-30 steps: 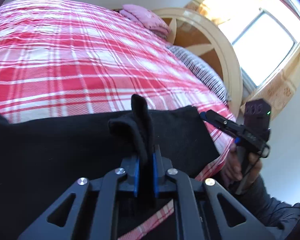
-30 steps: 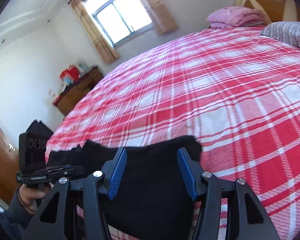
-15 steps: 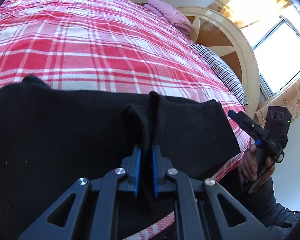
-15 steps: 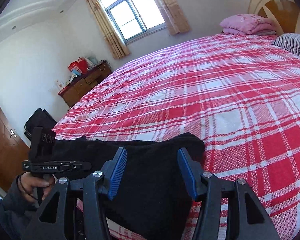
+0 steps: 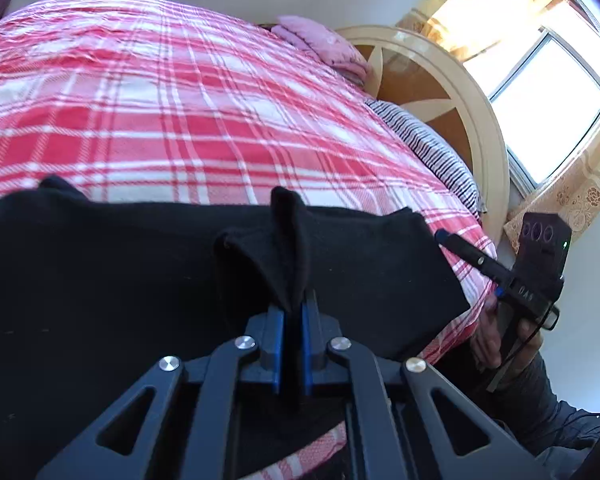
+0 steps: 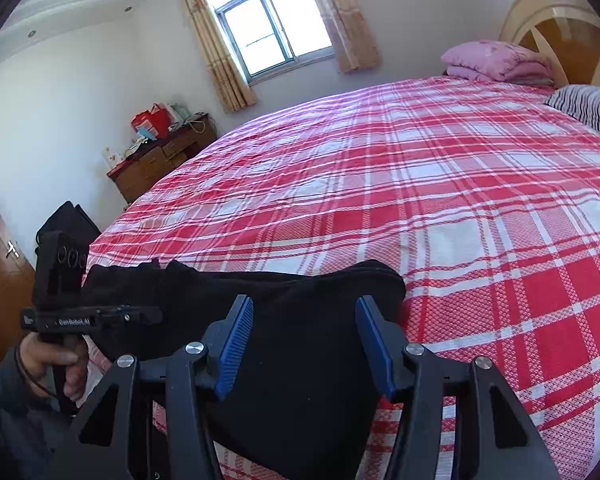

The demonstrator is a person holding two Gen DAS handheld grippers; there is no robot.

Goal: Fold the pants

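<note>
The black pants (image 5: 140, 280) lie flat near the edge of the bed (image 5: 180, 120), on its red and white checked cover. The left gripper (image 5: 293, 320) pinches a bunched-up fold of the pants tight between its blue pads (image 5: 278, 344). The right gripper (image 6: 304, 340) hangs over the pants with its blue pads spread wide and nothing between them. White letters on the side of the left gripper look like "GenRobot.AI". A folded pink blanket (image 6: 496, 60) sits by the headboard (image 5: 460, 92).
</note>
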